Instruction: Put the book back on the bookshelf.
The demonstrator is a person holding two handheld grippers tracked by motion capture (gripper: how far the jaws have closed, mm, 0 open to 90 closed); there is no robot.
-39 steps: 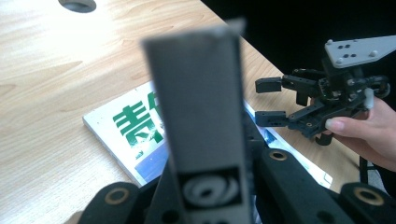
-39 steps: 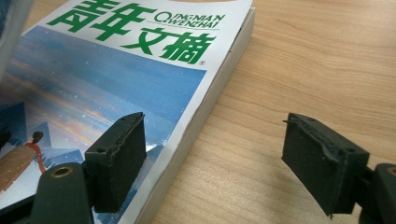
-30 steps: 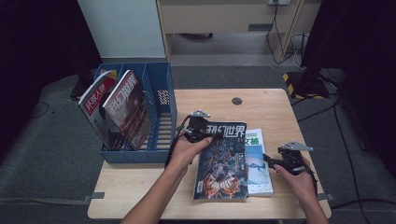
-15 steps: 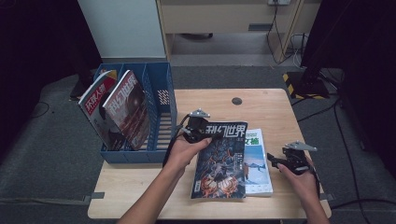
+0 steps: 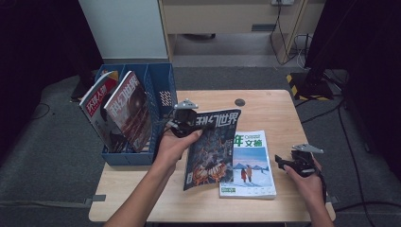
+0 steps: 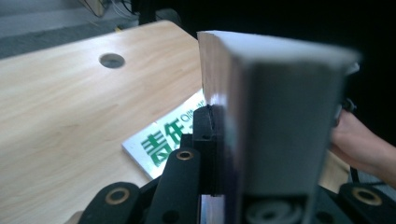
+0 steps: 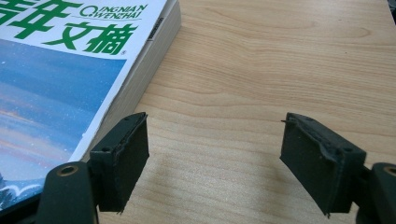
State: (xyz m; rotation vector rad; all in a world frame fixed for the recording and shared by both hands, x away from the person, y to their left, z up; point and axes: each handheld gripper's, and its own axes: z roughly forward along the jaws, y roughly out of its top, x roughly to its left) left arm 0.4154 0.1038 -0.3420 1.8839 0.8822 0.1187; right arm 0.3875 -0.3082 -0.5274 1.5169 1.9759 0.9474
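Your left tool [image 5: 185, 124] is clamped on the top edge of the dark magazine [image 5: 211, 147], which stands tilted up off the surface [image 5: 265, 106], its lower edge beside the green-titled magazine [image 5: 248, 165] lying flat. Your right tool [image 5: 288, 163] hangs released, just right of that flat magazine.

Wooden table [image 5: 265, 101], grey carpet floor [image 5: 52, 156], white cabinet [image 5: 120, 28], dark surroundings
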